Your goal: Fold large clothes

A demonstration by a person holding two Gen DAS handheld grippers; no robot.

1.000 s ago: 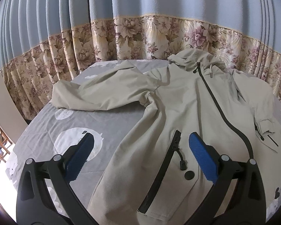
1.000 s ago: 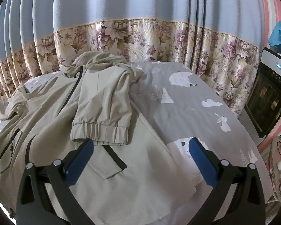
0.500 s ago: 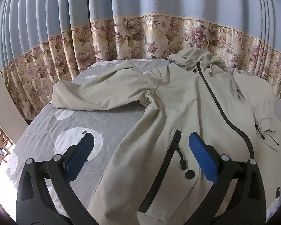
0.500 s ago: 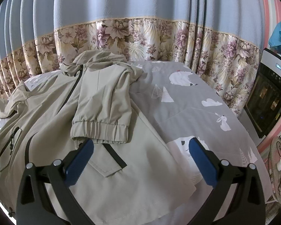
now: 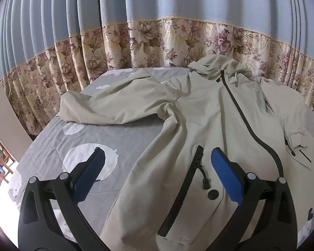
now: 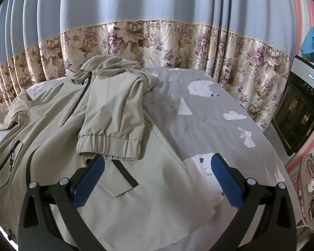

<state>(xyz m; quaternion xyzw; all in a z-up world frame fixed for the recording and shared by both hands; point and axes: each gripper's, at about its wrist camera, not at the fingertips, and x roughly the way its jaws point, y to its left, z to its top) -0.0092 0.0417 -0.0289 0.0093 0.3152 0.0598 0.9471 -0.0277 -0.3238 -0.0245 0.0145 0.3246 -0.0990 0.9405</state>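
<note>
1. At the far left, the left sleeve (image 5: 115, 108) of the beige jacket (image 5: 198, 125) lies stretched out flat across the grey bedsheet (image 5: 125, 138), reaching towards the left edge of the bed. It is not yet folded in.
2. Near and a little to the right, the left gripper (image 5: 155, 167) hovers above the jacket's left hem edge with its jaws spread wide and nothing between the blue pads (image 5: 226, 179). The pocket zipper (image 5: 184, 188) lies between them in the picture, below.
3. In the middle, the jacket body lies face up with the front zipper (image 5: 240, 117) closed and the hood (image 5: 217, 67) at the far end, against the floral curtain (image 5: 157, 41).
4. Further right, the right sleeve (image 6: 113, 113) is already folded over the chest, its elastic cuff (image 6: 108, 146) resting on the front panel.
5. The right gripper (image 6: 157, 167) hangs over the near right part of the jacket, jaws likewise released and empty, just near of the cuff.
6. To the far right, bare bedsheet (image 6: 209, 121) shows, then a dark appliance (image 6: 299, 113) beyond the bed.
7. Judged from this, one sleeve fold is done; the left sleeve, then folding the body, appear to remain.
</note>
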